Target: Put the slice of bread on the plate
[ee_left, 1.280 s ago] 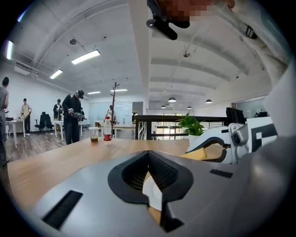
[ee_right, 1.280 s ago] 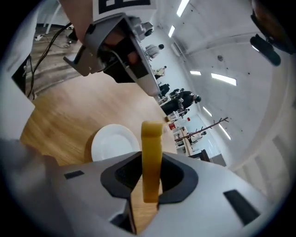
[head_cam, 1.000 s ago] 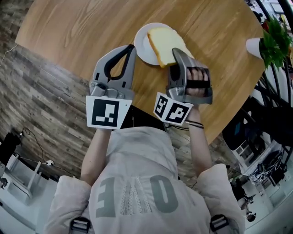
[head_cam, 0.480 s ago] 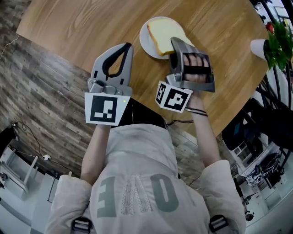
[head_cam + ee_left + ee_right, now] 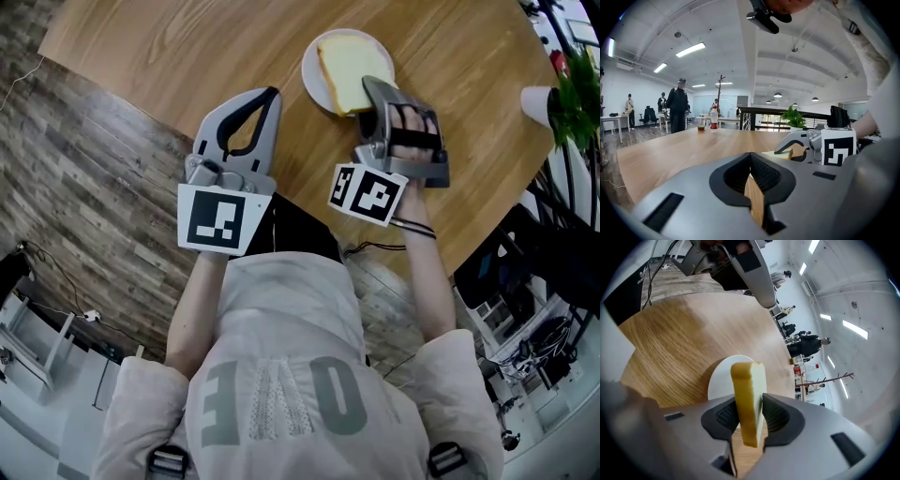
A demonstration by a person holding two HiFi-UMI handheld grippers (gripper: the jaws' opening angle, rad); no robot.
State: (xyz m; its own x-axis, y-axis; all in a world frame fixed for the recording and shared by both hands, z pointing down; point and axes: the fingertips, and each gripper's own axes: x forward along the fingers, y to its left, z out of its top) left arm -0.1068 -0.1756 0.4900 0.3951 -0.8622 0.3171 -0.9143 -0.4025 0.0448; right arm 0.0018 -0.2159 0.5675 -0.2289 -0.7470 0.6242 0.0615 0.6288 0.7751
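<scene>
A pale slice of bread (image 5: 349, 66) with a tan crust lies over the white plate (image 5: 314, 73) on the wooden table, its near edge between the jaws of my right gripper (image 5: 371, 87). In the right gripper view the bread (image 5: 748, 397) stands on edge between the pads, which touch both its faces while the jaws are opening; the plate (image 5: 718, 380) is just beyond. My left gripper (image 5: 271, 94) hovers shut and empty to the left of the plate. The left gripper view shows its closed jaws (image 5: 751, 158) and the right gripper (image 5: 799, 139) beside them.
The round wooden table (image 5: 187, 47) ends close to my body, with plank floor below. A potted plant (image 5: 567, 89) in a white pot stands at the right edge. Far across the table are bottles (image 5: 713, 119), and people stand in the room beyond.
The right gripper has sunk with the bread, which now lies more squarely over the plate. The left gripper has shifted only slightly.
</scene>
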